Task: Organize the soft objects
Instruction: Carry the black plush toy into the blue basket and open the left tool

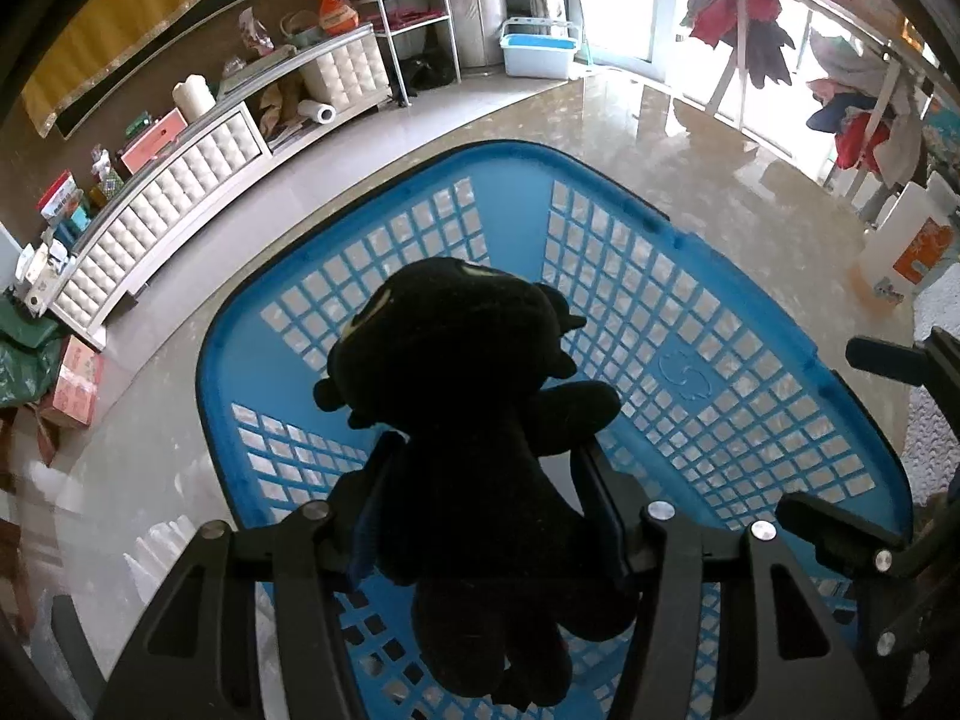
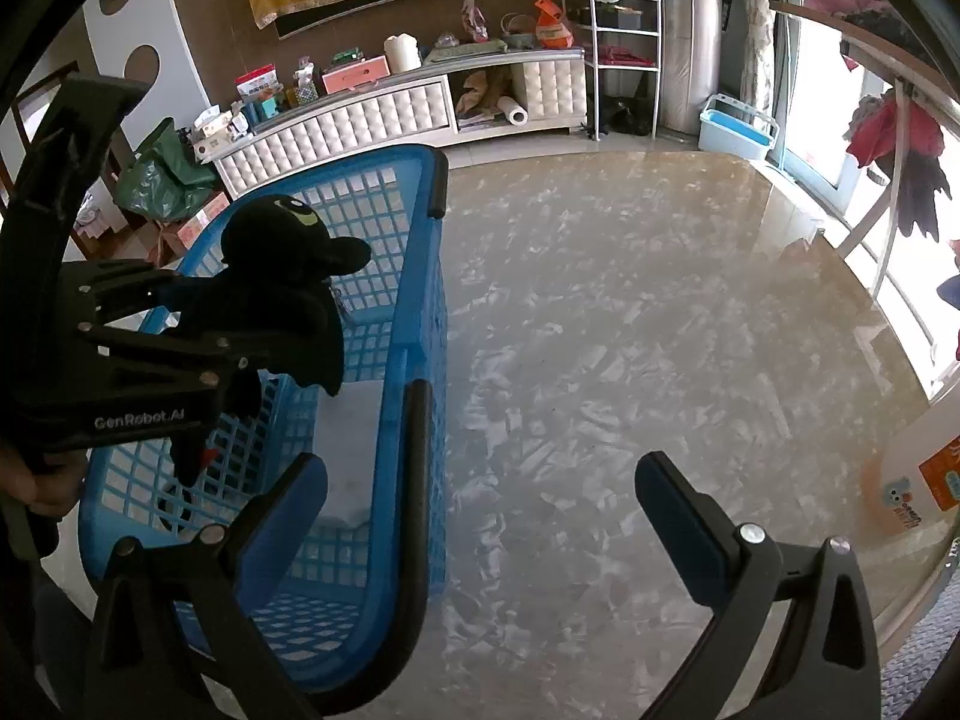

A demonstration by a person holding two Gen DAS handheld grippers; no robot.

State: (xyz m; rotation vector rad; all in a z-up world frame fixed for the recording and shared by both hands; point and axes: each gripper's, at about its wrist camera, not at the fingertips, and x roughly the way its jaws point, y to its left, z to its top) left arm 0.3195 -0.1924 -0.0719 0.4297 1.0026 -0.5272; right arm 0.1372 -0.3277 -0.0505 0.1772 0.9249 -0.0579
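Note:
A black plush toy (image 1: 462, 396) with pale eyes hangs over a blue lattice basket (image 1: 720, 360) on the floor. My left gripper (image 1: 489, 474) is shut on the toy's body and holds it above the basket's open top. The right wrist view shows the toy (image 2: 288, 276) in the left gripper (image 2: 252, 330), over the basket (image 2: 414, 276). My right gripper (image 2: 480, 480) is open and empty, to the right of the basket, above the floor. Its black tip (image 1: 882, 354) shows at the right edge of the left wrist view.
A white tufted low cabinet (image 2: 372, 114) with boxes and clutter runs along the far wall. A wire shelf (image 2: 624, 42) and a small blue-white bin (image 2: 738, 126) stand beyond. A rack of clothes (image 1: 840, 78) stands by the window. A white rug (image 1: 936, 372) lies at right.

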